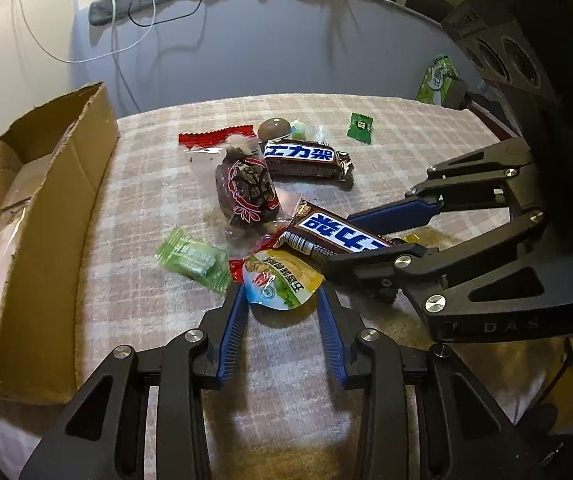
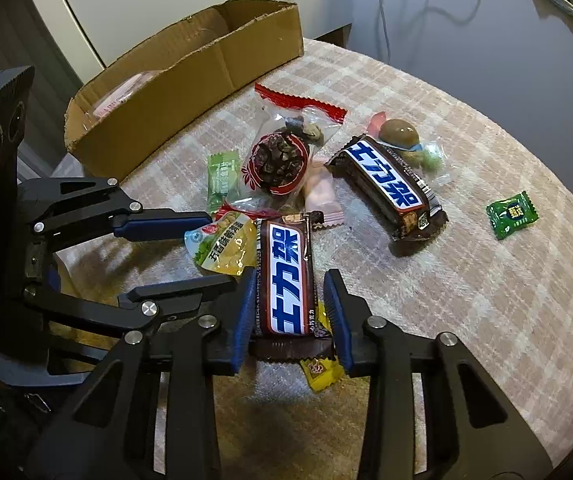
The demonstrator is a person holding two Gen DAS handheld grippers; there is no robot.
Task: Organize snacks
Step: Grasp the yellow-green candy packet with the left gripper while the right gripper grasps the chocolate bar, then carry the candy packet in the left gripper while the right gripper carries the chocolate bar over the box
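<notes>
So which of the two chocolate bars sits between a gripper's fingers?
The near chocolate bar, between the right gripper fingers, atop a yellow packet. The other bar lies apart beside the brown egg.

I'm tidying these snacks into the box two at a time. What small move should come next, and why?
Probably finish closing both grippers. The left gripper straddles the round yellow-green sealed snack pouch, and the right gripper straddles the nearer brown chocolate bar, but gaps remain beside both. The brown cardboard box waits at the left.
</notes>
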